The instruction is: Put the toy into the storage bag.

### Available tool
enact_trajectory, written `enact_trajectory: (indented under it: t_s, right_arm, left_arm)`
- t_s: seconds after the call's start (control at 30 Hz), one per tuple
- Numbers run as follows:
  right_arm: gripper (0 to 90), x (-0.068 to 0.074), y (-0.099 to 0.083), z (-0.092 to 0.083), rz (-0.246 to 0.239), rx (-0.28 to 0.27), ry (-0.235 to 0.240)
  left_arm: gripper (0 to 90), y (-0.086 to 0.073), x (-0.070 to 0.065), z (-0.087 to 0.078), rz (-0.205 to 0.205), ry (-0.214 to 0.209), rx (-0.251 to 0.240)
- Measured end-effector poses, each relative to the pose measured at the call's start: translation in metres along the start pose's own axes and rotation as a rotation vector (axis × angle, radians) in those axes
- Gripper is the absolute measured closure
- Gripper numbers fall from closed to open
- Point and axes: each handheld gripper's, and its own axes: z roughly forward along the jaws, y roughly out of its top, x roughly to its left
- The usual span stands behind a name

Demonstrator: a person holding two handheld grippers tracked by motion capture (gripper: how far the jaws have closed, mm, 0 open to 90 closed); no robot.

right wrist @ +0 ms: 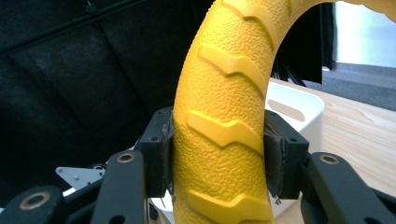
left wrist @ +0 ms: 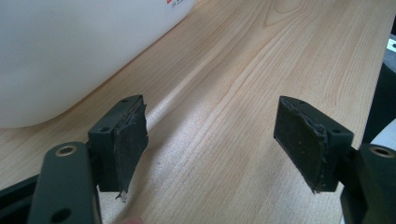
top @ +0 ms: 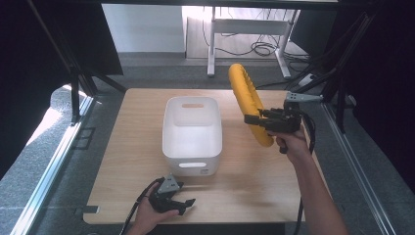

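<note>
Yellow rubber ring (right wrist: 224, 116), pebbled with raised chevron treads, curves upward.

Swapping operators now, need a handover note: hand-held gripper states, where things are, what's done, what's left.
Right hand-held gripper: shut on the yellow ring, held in the air over the table's right side, to the right of the white bin.
Left hand-held gripper: open, nothing between the jaws, low at the near table edge just in front of the bin.
Done: ring picked up and lifted.
Left: likely carrying the ring over and setting it in the bin, which looks empty; then release.
</note>
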Motion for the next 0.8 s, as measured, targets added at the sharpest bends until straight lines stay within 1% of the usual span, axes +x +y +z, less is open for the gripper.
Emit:
enact_trajectory:
  t_s: [0.3,0.53,0.57,0.73,0.8]
  right_arm:
    - [51.3,0.013,0.008,0.009,-0.023,-0.022,0.022]
    - [51.3,0.02,0.014,0.013,-0.027,-0.04,0.043]
    - [51.3,0.022,0.015,0.015,-0.037,-0.042,0.045]
    - [51.2,0.023,0.017,0.017,-0.032,-0.052,0.047]
    - [51.3,0.024,0.018,0.019,-0.023,-0.06,0.05]
  left_arm:
    - [25.9,0.0,0.0,0.0,0.001,-0.002,0.002]
    - [25.9,0.0,-0.001,0.001,-0.001,-0.004,0.003]
    - [25.9,0.0,-0.001,0.001,-0.001,-0.004,0.003]
    - [25.8,0.0,-0.001,0.001,-0.001,-0.004,0.002]
    - [25.9,0.0,0.0,0.001,-0.002,-0.006,0.004]
